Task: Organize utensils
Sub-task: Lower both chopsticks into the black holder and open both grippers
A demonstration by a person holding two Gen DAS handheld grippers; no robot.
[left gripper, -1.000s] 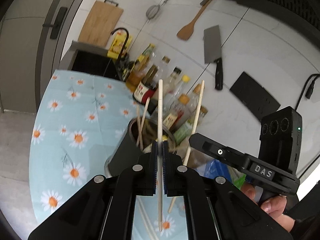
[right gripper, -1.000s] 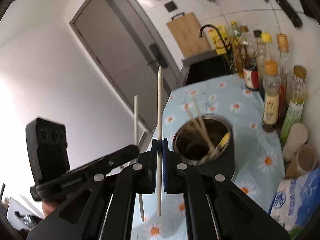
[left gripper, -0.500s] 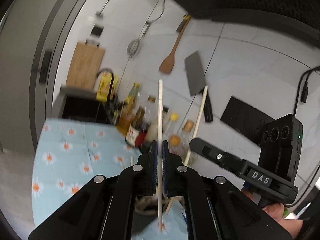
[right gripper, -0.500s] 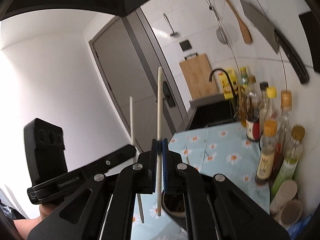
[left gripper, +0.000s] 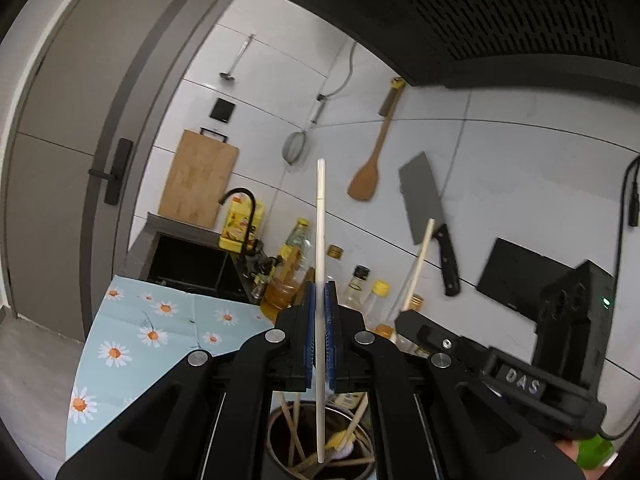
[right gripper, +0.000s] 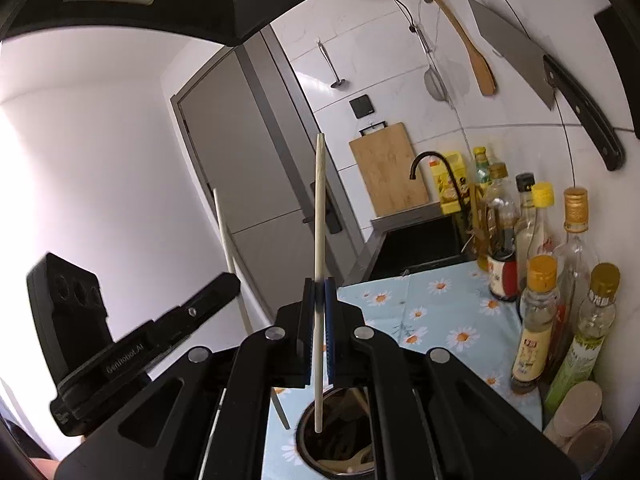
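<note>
Here each gripper, left (left gripper: 319,334) and right (right gripper: 319,330), is clamped tight on an upright chopstick (left gripper: 320,240) (right gripper: 319,216), lower tips poised over the holder (right gripper: 310,446) near the bench's front edge, likely for dropping in.

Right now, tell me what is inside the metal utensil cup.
Inside the metal utensil cup stand several wooden chopsticks leaning at angles, plus something yellow with a pale end. The cup's bottom and near side are covered by the left hand-held gripper, so any other contents cannot be seen.
</note>
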